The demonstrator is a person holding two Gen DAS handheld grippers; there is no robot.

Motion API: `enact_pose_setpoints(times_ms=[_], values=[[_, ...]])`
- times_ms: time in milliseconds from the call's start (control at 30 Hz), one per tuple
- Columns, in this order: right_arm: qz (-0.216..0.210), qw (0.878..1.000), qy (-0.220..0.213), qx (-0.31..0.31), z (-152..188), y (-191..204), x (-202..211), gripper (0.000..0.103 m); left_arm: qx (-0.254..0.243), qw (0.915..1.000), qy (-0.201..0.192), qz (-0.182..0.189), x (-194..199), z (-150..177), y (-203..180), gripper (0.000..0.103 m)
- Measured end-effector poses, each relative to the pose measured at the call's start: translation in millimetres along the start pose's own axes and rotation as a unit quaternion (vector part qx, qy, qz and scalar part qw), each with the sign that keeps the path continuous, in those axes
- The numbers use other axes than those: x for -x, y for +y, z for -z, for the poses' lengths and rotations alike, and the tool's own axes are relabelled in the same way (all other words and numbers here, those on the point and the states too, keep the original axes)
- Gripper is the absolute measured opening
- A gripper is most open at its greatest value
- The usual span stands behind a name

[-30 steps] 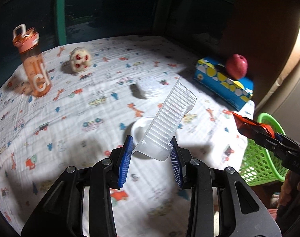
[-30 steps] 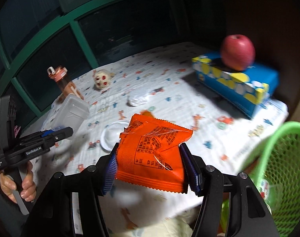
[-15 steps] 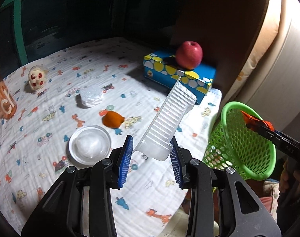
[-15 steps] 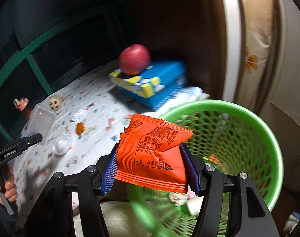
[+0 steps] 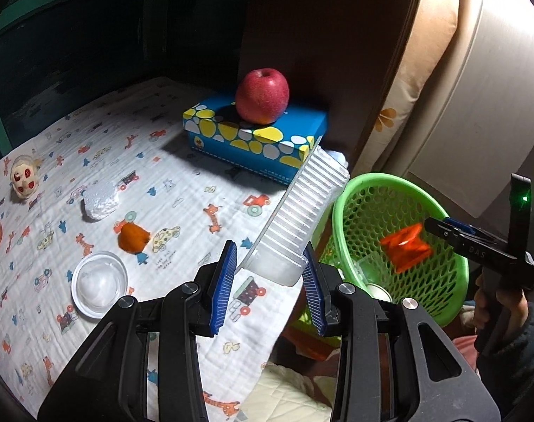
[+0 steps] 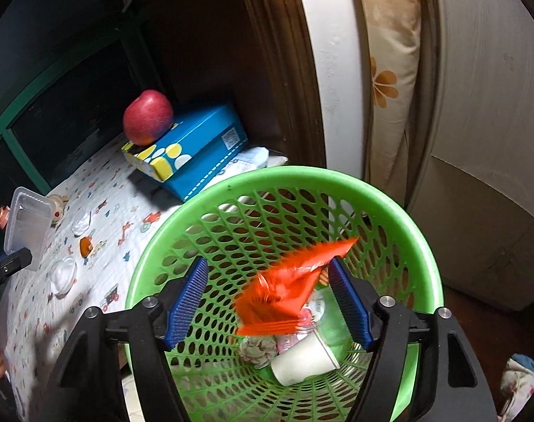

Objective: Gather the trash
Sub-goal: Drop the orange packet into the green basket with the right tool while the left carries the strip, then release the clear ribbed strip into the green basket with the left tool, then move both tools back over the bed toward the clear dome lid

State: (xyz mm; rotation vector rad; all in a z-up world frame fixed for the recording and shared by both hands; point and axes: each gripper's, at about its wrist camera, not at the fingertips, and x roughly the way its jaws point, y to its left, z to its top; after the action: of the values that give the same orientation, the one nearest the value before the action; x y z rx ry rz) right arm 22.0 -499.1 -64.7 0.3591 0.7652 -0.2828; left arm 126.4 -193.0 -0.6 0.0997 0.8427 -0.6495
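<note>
My left gripper (image 5: 268, 283) is shut on a clear ribbed plastic tray (image 5: 298, 218), held tilted above the table edge beside the green mesh basket (image 5: 439, 211). My right gripper (image 6: 272, 300) is open over the basket (image 6: 284, 179); the orange snack wrapper (image 6: 288, 290) is blurred and falling between its pads into the basket, also visible in the left wrist view (image 5: 406, 246). The basket holds a paper cup (image 6: 304, 360) and crumpled trash (image 6: 258, 348). On the table lie a clear round lid (image 5: 98, 283), an orange peel (image 5: 133, 237) and a white crumpled wad (image 5: 100, 202).
A red apple (image 5: 261, 95) sits on a blue tissue box (image 5: 253, 133) at the table's far side. A small doll head (image 5: 24, 179) lies at the left. A wall and a white cabinet (image 6: 478, 140) stand behind the basket.
My right gripper has opened and let go of the orange wrapper, which drops into the basket. My left gripper has swung right with the tray, closer to the basket.
</note>
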Motion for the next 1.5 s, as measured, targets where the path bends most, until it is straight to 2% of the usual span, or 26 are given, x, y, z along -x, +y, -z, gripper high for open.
enact_pose_setpoints(times_ms=[500, 867, 967, 1000, 1033, 1067, 1233, 1500], values=[[0.002, 0.999, -0.049, -0.014, -0.1, -22.6, 43.7, 0.081, -0.054, 0.9966, 0.037, 0.05, -35.7, -4.3, -80.6, 0.037], [0.003, 0.997, -0.063, -0.037, 2.9, -43.5, 60.9, 0.082, -0.077, 0.9904, 0.076, 0.085, -64.7, 5.9, -126.1, 0.037], [0.002, 0.997, -0.065, -0.042, 3.1, -47.3, 63.9, 0.082, -0.076, 0.9886, 0.085, 0.098, -69.1, 7.9, -130.8, 0.04], [0.002, 0.997, -0.066, -0.043, 3.0, -48.1, 64.7, 0.082, -0.076, 0.988, 0.089, 0.101, -70.6, 8.6, -132.2, 0.044], [0.002, 0.997, -0.066, -0.043, 3.0, -48.4, 65.6, 0.082, -0.074, 0.9878, 0.092, 0.102, -71.8, 9.6, -133.2, 0.054], [0.002, 0.997, -0.067, -0.042, 3.1, -48.6, 66.1, 0.082, -0.072, 0.9878, 0.09, 0.104, -71.6, 10.5, -133.5, 0.057], [-0.001, 0.997, -0.067, -0.04, 3.5, -45.6, 68.3, 0.082, -0.072, 0.9886, 0.086, 0.101, -67.1, 13.2, -130.0, 0.058], [-0.019, 0.998, -0.06, -0.02, 4.7, -20.7, 65.1, 0.084, -0.042, 0.9964, 0.057, 0.047, -46.6, 11.1, -87.1, 0.058]])
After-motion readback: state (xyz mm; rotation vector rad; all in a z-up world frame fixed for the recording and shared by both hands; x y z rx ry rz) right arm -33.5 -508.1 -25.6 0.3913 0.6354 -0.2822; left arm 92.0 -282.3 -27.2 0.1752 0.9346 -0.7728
